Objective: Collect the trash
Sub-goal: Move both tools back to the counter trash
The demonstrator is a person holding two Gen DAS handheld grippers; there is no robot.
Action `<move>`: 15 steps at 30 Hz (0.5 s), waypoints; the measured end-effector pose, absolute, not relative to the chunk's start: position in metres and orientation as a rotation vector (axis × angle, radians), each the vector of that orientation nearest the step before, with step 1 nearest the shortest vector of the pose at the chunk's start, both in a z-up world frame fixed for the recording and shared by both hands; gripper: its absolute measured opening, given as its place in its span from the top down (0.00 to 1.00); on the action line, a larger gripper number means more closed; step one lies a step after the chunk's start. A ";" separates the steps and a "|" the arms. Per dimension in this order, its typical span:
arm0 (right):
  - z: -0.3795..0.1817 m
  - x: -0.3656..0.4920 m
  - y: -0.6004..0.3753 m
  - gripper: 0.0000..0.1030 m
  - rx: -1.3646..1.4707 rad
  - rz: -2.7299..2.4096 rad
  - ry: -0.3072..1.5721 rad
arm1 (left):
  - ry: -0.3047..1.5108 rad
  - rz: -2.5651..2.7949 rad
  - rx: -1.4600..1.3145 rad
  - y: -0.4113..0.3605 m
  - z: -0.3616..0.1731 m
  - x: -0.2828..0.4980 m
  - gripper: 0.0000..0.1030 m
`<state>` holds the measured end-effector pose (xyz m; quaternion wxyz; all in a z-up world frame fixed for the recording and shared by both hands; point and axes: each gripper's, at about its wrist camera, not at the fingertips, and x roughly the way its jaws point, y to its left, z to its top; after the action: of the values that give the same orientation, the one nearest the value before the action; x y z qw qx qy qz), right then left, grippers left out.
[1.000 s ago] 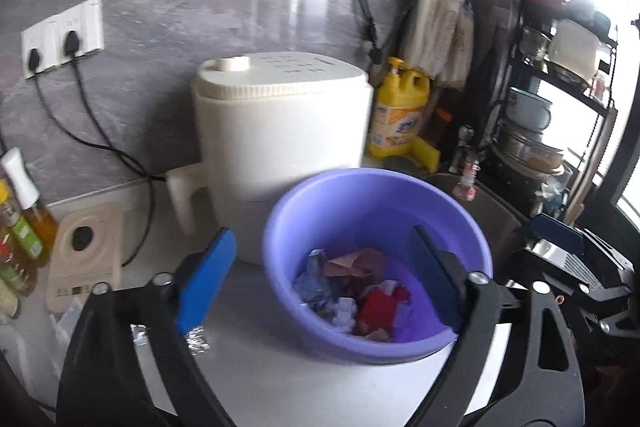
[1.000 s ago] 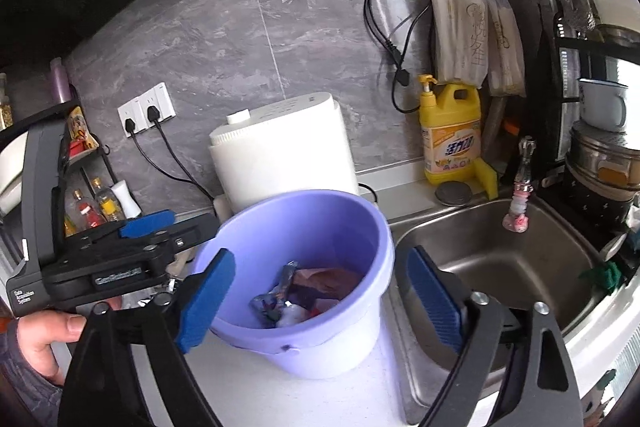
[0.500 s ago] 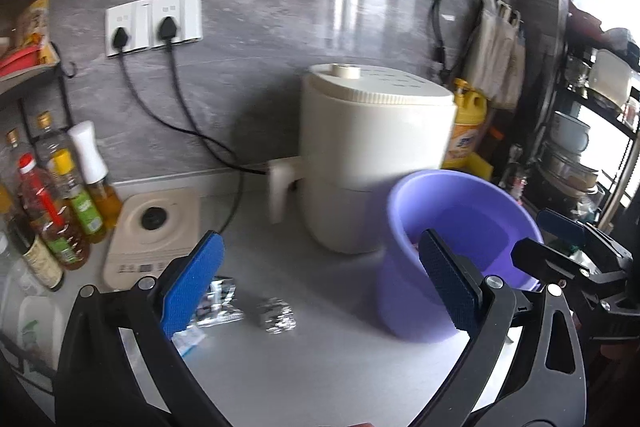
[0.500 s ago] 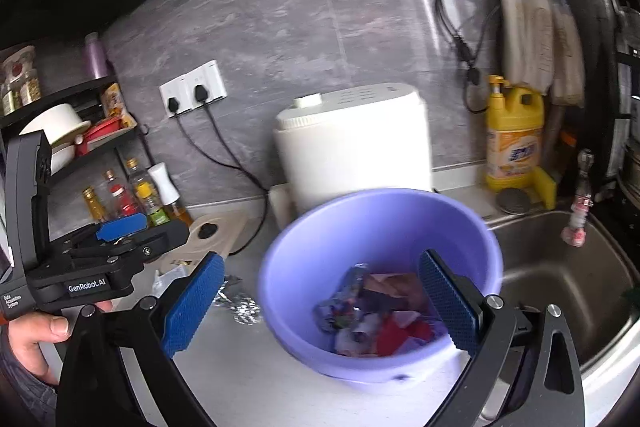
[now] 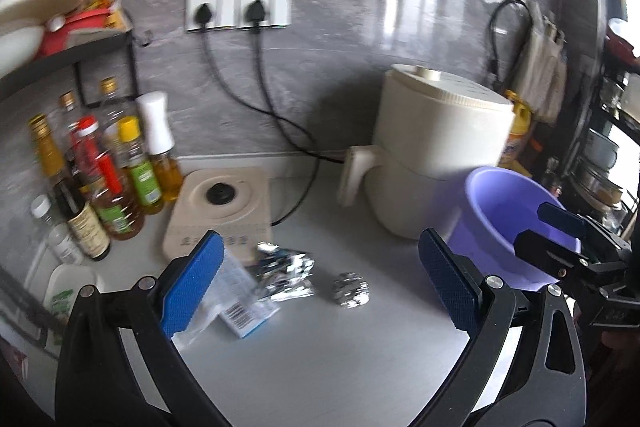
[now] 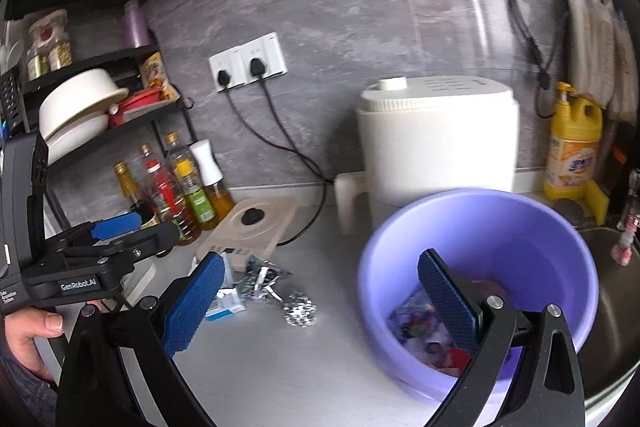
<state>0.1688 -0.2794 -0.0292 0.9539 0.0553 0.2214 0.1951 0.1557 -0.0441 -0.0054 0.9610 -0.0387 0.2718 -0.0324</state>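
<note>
A crumpled silver foil ball (image 5: pixel 351 289) and torn foil wrapper (image 5: pixel 286 271) are seen on the grey counter (image 5: pixel 320 355), partly blurred, between the spread, empty left gripper (image 5: pixel 320 287); right gripper (image 6: pixel 320 297) likewise released.

Both tools share one build: black plastic frames with triangular cut-outs, silver screw heads at the pivots, and flat blue textured pads lining the jaws. The left gripper (image 5: pixel 318 293) shows these pads large in its own view, as does the right gripper (image 6: pixel 320 303). Seen from the right wrist camera, the left tool's black body carries white lettering reading "GenRobot.AI". The left hand (image 6: pixel 28 337) emerges from a dark grey textured sleeve (image 6: pixel 22 393).
</note>
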 end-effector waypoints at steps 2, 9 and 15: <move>-0.029 0.170 -0.269 0.08 0.097 0.411 0.449 | 0.556 -0.039 -0.088 -0.033 -0.009 0.152 0.06; -0.040 0.175 -0.230 0.13 0.054 0.496 0.492 | 0.594 0.040 -0.130 0.007 -0.031 0.142 0.09; -0.054 0.182 -0.202 0.24 0.026 0.547 0.540 | 0.665 0.050 -0.146 0.027 -0.056 0.147 0.29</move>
<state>0.1824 -0.2018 -0.0544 0.9270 0.0129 0.2635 0.2666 0.1468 0.0266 -0.0559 0.9423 -0.0717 0.3262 0.0245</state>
